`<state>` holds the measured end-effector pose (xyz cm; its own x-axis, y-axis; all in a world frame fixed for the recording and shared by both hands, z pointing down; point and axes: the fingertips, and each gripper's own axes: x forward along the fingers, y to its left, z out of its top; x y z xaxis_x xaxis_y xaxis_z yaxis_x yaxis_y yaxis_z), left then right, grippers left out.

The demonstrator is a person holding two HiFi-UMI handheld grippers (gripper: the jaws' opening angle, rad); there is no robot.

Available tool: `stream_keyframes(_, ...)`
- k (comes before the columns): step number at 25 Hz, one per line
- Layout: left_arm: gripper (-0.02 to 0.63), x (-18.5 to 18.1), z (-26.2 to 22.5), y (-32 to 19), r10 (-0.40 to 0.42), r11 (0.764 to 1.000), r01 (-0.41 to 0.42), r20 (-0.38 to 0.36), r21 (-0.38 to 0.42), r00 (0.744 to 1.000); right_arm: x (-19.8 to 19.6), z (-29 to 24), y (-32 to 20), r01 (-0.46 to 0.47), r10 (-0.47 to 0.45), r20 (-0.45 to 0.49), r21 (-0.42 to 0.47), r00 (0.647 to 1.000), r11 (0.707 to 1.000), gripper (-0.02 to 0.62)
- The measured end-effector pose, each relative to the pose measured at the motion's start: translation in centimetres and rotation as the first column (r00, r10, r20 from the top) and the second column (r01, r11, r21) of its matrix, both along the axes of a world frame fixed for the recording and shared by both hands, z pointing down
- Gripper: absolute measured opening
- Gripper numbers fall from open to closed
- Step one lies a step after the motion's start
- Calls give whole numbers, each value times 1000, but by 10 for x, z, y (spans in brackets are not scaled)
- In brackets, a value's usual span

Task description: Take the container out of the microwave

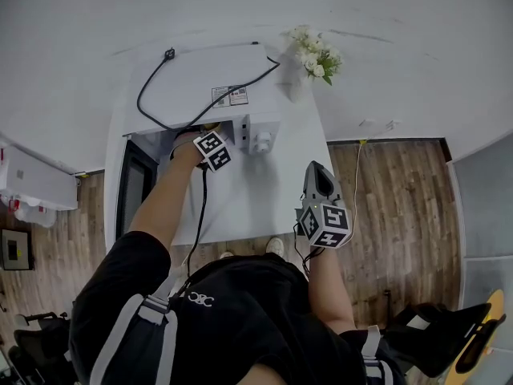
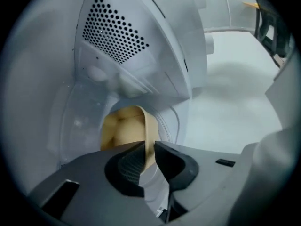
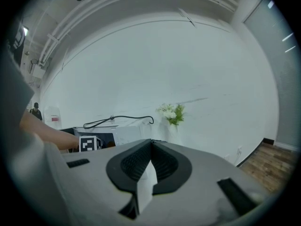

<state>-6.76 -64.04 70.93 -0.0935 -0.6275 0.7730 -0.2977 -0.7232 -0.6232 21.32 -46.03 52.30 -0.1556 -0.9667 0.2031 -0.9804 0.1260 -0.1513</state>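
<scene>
The left gripper (image 2: 149, 149) is found inside the microwave (image 1: 204, 74) cavity. Its jaws are apparently clamped on the tan container's (image 2: 123, 131) upright rim (cavity walls close on both sides). The right gripper (image 3: 151, 144) is held closed and empty at the white table's (image 1: 256, 203) right edge, in open room.

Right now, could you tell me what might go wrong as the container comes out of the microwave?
The left gripper pinches only one thin side wall of the container, so it may tilt or slip free. The microwave cavity sits close around it, so lifting could knock the container against its wall.
</scene>
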Motion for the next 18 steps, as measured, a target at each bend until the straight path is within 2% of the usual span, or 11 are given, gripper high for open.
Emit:
stream_keyframes(3,75,0,-2,8,8,1000,-8,15,-17,1000,-4,-1,0,13,-13,0,3,1000,1000,3)
stream_keyframes(6,74,-2,-11,15,7,1000,-7,15,4,1000,-11,-2,0,34,-34,-4,1,999,999,3)
stream_keyframes(18,66,-15,-46,67,26,1000,-27,-57,-13,998,-56,7,-7,128,-128,3,-14,992,992,3)
